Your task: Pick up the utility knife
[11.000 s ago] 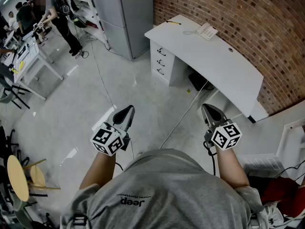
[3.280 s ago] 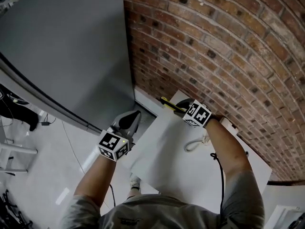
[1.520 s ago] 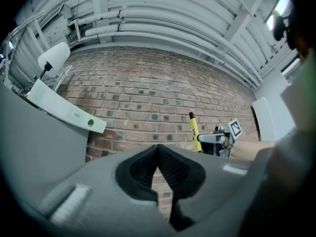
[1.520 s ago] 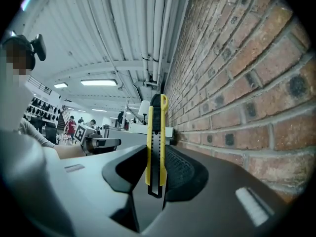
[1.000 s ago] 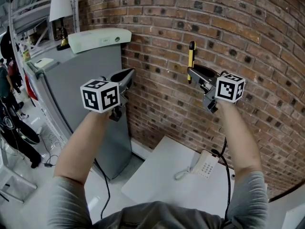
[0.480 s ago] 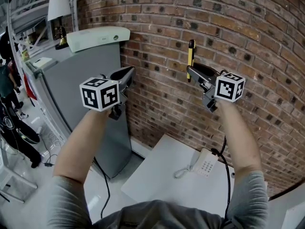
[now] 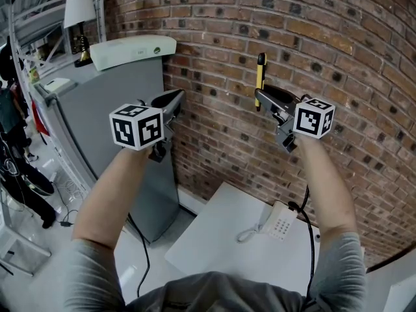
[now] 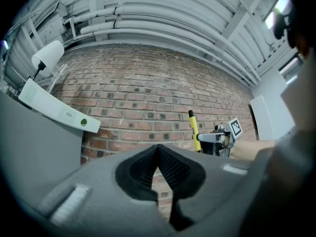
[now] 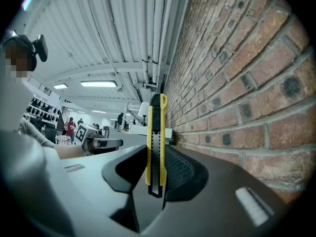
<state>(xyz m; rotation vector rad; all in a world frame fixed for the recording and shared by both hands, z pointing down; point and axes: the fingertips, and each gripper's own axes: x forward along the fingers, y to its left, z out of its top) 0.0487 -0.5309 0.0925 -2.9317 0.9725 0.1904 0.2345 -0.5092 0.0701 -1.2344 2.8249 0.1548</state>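
The yellow and black utility knife (image 7: pixel 260 73) stands upright in the air, close to the brick wall. My right gripper (image 7: pixel 260 99) is shut on its lower half. In the right gripper view the knife (image 9: pixel 156 132) runs straight up between the two pads, its blade end sticking out below them. The left gripper view shows the knife (image 8: pixel 193 131) off to the right. My left gripper (image 7: pixel 175 99) is raised at the same height to the left, shut with nothing in it; its pads meet at the tip (image 8: pixel 158 148).
The brick wall (image 7: pixel 344 51) is right in front. A grey cabinet (image 7: pixel 84 109) with a white box (image 7: pixel 133 51) and a lamp (image 7: pixel 81 12) on top stands to the left. Below is a white desk (image 7: pixel 221 239) with a telephone (image 7: pixel 278 225). People stand far left (image 7: pixel 10 135).
The knife lay on the white desk a few seconds ago, with my right gripper on it; it is now lifted up in front of the wall. Nothing has moved over the last second.
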